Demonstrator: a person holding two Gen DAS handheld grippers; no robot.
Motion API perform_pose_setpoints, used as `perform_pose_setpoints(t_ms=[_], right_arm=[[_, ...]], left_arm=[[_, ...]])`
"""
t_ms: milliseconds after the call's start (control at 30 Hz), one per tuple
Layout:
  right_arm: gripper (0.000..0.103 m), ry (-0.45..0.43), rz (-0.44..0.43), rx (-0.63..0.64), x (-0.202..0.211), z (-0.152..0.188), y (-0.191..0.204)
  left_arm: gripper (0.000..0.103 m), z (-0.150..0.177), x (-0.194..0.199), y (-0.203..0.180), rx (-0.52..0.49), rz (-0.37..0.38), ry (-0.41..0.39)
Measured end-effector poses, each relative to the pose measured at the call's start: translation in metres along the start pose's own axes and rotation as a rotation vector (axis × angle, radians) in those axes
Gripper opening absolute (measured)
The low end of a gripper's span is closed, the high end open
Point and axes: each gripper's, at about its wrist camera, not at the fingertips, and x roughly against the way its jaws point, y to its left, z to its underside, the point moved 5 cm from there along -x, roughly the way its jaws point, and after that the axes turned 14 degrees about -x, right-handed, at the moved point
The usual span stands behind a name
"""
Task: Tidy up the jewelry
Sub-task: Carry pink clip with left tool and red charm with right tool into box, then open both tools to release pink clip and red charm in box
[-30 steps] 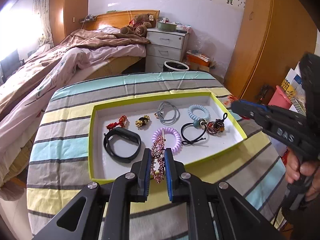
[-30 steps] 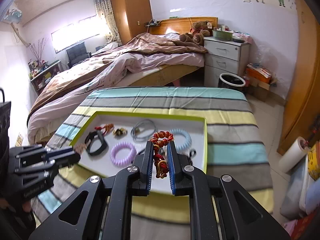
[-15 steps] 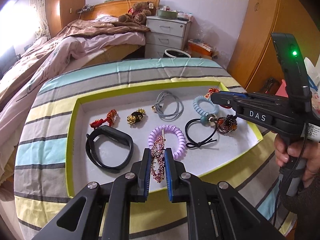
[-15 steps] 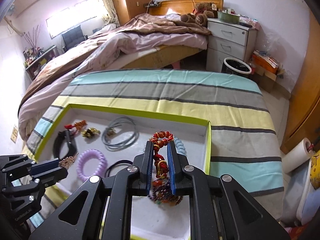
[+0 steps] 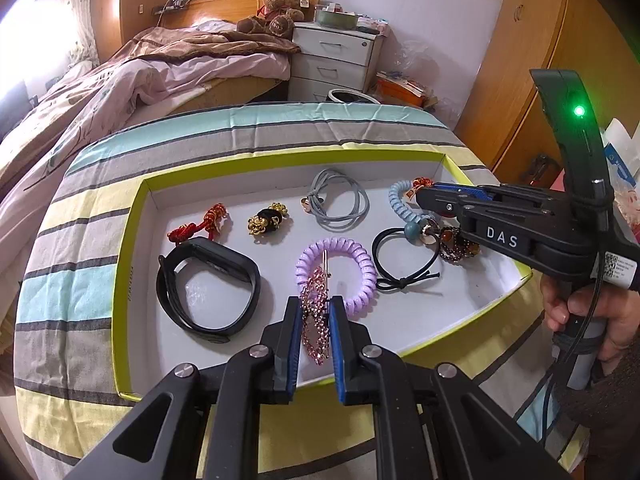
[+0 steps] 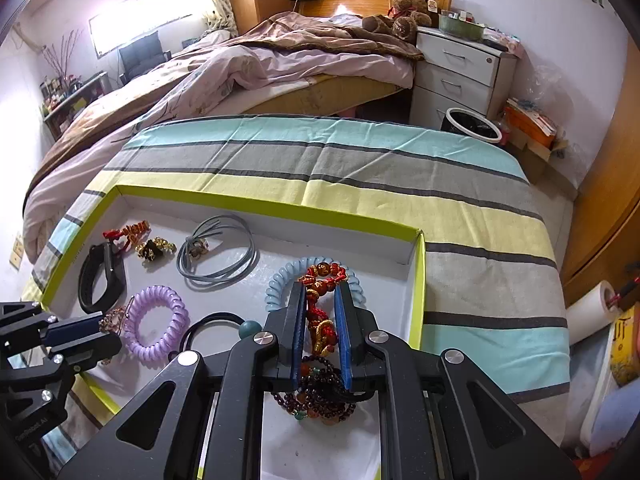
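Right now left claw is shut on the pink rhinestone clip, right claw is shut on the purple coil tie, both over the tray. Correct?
Not quite. The right claw is shut on a red beaded charm, as the right wrist view shows; the purple coil tie lies loose in the tray. The left claw does grip the pink rhinestone clip.

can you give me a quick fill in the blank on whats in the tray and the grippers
The left gripper is shut on a ____ rhinestone hair clip.
The right gripper holds a ____ knotted bead charm.
The purple coil hair tie lies inside the ____-rimmed tray.
The black wristband lies ____ of the purple coil.

Missing words: pink; red; green; left
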Motion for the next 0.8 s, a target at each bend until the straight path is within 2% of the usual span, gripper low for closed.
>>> perform_pose_setpoints(t_ms=[267, 333, 367, 433, 467, 533, 667, 733, 800], right_arm=[[0.016, -0.006, 0.019, 0.015, 0.000, 0.000, 0.003], [0.018, -0.013, 0.019, 0.015, 0.002, -0.001, 0.003], [0.020, -0.015, 0.016, 0.011, 0.003, -0.001, 0.003], [0.025, -0.018, 0.012, 0.005, 0.004, -0.002, 0.002], [0.033, -0.019, 0.012, 0.005, 0.004, -0.002, 0.003], [0.040, -0.024, 0.012, 0.007, 0.004, -0.003, 0.003], [0.040, -0.029, 0.005, 0.003, 0.006, -0.003, 0.005], [0.040, -0.040, 0.003, 0.002, 0.010, -0.003, 0.007], [0.040, -0.056, 0.000, 0.000, 0.017, -0.002, 0.008]], left_arm=[[0.016, 0.000, -0.003, -0.002, 0.000, 0.002, 0.007], [0.027, 0.000, -0.003, -0.002, 0.002, 0.000, 0.007], [0.030, 0.000, -0.002, -0.002, 0.003, 0.003, 0.005], [0.031, 0.000, -0.001, -0.003, 0.001, 0.009, -0.002], [0.031, 0.000, 0.000, -0.003, 0.001, 0.009, -0.003], [0.031, -0.001, 0.001, -0.003, 0.006, 0.008, -0.004], [0.034, -0.001, 0.004, -0.003, 0.010, -0.006, -0.008], [0.048, -0.002, 0.008, -0.003, 0.015, -0.017, -0.019], [0.049, -0.003, 0.014, -0.003, 0.016, -0.028, -0.027]])
